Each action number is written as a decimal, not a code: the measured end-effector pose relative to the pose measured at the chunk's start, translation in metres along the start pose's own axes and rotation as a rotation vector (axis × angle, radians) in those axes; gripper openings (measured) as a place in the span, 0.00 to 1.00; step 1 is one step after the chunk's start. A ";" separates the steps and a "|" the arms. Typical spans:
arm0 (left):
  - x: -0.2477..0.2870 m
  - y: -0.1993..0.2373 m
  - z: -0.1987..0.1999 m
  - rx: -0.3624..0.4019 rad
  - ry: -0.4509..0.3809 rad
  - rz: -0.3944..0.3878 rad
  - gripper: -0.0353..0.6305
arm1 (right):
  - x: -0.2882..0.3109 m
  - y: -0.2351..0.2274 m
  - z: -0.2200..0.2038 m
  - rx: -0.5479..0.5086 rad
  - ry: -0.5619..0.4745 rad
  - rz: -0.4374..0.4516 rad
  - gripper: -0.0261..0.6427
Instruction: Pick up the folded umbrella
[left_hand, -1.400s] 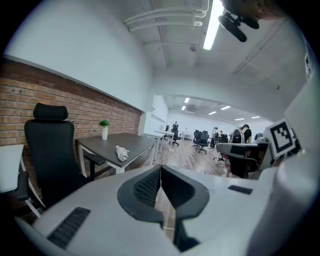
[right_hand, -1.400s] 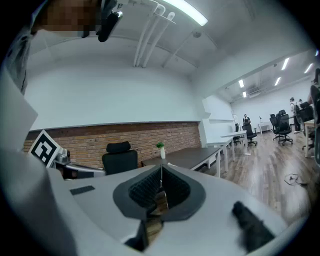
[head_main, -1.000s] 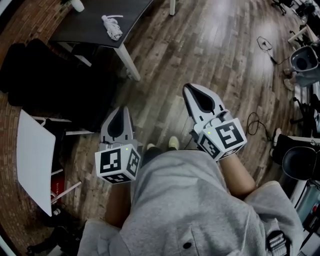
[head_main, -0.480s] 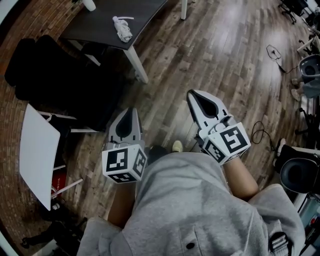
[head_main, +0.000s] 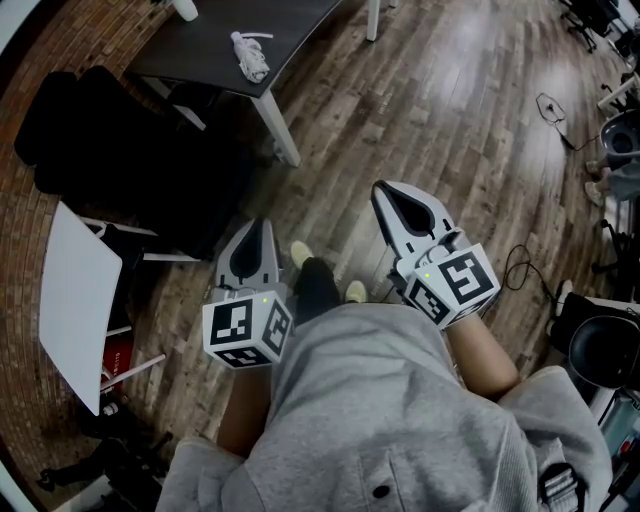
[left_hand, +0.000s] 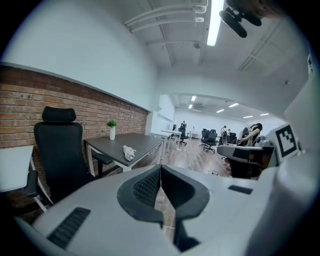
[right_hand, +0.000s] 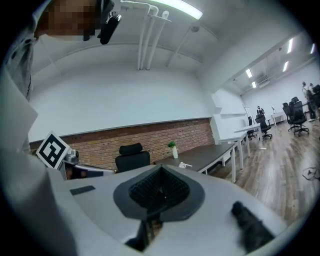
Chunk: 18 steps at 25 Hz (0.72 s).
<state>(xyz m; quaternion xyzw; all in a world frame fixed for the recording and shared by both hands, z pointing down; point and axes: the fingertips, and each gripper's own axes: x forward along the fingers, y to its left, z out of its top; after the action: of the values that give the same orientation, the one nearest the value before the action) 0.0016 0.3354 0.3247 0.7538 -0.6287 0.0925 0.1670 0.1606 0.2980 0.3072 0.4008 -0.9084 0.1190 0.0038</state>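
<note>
The small white folded umbrella is lying on the dark rectangular desk, well apart from both claws and showing too small for its handle to be made out. The left gripper and right gripper are hovering over the wooden plank floor, each with jaws pressed together on nothing. The desk's far end is running out of the head view.

Top edge cuts table; umbrella detail too small.
</note>
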 end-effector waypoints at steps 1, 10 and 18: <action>0.000 -0.001 0.000 -0.003 0.000 -0.002 0.07 | -0.001 0.001 0.000 -0.006 0.002 0.004 0.07; 0.004 -0.004 0.002 -0.004 -0.017 -0.027 0.07 | -0.004 0.001 -0.004 -0.047 0.019 -0.005 0.07; 0.018 0.013 0.006 -0.016 -0.019 -0.023 0.07 | 0.019 -0.008 -0.002 -0.084 0.041 -0.014 0.07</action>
<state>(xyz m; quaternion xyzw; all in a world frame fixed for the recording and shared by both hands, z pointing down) -0.0078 0.3145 0.3276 0.7604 -0.6225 0.0782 0.1680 0.1532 0.2795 0.3129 0.4041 -0.9095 0.0887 0.0401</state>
